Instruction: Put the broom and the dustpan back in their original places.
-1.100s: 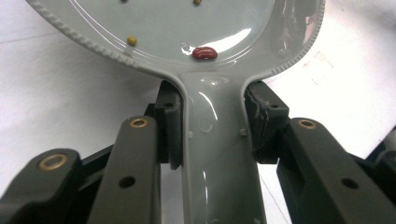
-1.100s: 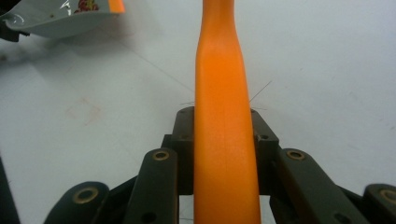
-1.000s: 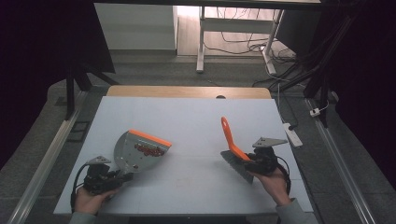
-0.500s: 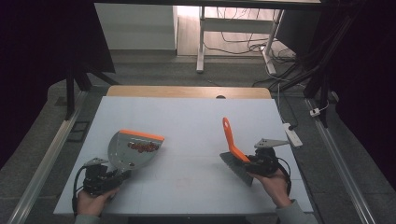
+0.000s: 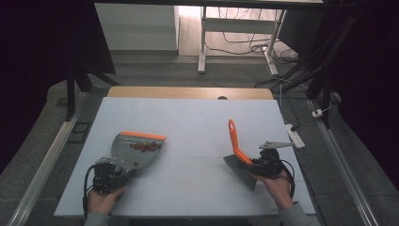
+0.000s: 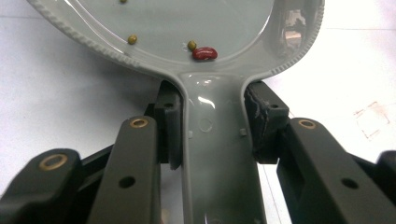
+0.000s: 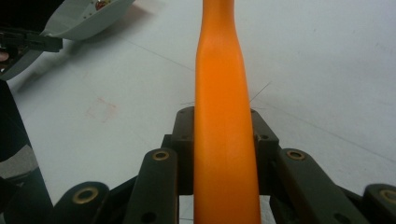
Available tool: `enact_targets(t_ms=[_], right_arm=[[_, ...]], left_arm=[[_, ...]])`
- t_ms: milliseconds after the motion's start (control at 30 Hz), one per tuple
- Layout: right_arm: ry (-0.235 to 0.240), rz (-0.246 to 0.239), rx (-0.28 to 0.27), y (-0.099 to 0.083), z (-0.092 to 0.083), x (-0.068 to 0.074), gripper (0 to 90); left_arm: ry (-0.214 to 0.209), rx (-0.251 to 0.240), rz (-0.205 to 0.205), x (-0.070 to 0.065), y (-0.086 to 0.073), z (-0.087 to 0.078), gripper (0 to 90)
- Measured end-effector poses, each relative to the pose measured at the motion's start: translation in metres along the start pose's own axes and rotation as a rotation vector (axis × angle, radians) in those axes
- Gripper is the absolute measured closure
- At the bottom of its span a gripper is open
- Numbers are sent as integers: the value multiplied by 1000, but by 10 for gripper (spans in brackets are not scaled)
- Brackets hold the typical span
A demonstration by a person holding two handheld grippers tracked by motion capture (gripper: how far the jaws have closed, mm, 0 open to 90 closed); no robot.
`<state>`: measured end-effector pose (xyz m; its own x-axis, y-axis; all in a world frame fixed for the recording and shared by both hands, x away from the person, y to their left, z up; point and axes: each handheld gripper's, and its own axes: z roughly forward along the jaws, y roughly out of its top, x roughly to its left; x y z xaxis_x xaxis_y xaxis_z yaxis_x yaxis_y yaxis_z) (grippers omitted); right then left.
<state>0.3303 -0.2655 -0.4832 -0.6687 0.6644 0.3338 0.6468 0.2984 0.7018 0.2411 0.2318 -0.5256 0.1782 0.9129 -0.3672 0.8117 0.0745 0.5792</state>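
A grey dustpan with an orange lip lies on the white table at the front left, with red beans near its lip. My left gripper is shut on the dustpan's handle, a pad pressing on each side. A red bean and small green peas lie in the pan's bowl. At the front right, my right gripper is shut on the brush's orange handle. That handle points up and away, and the grey bristles rest on the table.
A white power strip lies at the table's right edge. A wooden strip runs along the far edge. The right gripper view catches the dustpan and the left gripper at its upper left.
The dustpan has swung a little to the left and its orange lip now lies more level. The brush and right hand have hardly moved.
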Motion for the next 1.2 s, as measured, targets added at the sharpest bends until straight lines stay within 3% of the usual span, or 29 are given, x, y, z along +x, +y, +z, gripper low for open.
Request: enact_targets(t_ms=[200,500,933,1200], right_arm=[[-42,18,58,-3,9,-9,706],[-90,28,75,0,11,-22,687],[-184,-1,124,2,18,-37,502],[-195,13,136,2,21,-43,463]], left_arm=[[19,4,-17,1,1,3,619],[23,17,-12,0,2,7,618],[36,44,-18,0,2,13,615],[27,37,-20,0,2,13,605]])
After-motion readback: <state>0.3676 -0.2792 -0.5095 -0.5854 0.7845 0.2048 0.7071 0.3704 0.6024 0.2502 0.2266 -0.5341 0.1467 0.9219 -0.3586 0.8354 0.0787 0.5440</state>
